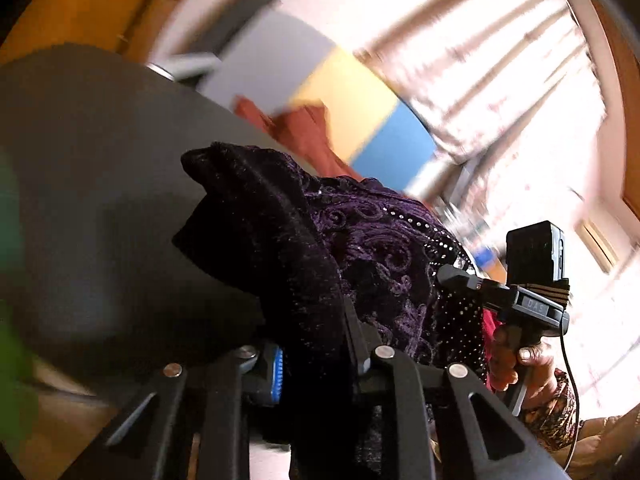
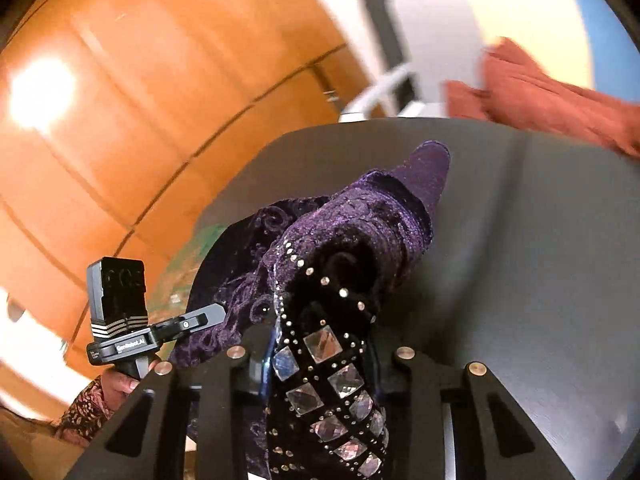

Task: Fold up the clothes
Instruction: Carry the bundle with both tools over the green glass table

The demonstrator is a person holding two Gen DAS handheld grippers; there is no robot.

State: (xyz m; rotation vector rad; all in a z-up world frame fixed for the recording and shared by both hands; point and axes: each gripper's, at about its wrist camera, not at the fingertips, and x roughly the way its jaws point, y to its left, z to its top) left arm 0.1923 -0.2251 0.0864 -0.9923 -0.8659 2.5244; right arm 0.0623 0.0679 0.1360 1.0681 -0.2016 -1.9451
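Purple velvet fills the space right in front of both cameras: each gripper has a fold of the same garment (image 1: 320,264) pinched between its fingers. From the left wrist view, the left gripper (image 1: 316,356) is clamped on a dark bunch of the cloth, which rises up over the edge of the grey table (image 1: 100,168). To its right the garment spreads out in swirled embroidery and rows of small studs, and further right again the right gripper (image 1: 456,274) bites the studded edge, with the person's right hand (image 1: 520,360) wrapped round its handle.

From the right wrist view, the left hand (image 2: 120,384) and its tool sit at the far left in front of the orange wooden cupboards (image 2: 140,100). In the middle, the right gripper's fingers are closed on a strip of velvet set with square mirrors and studs. An orange-red cloth (image 2: 552,96) lies at the table's far right edge.
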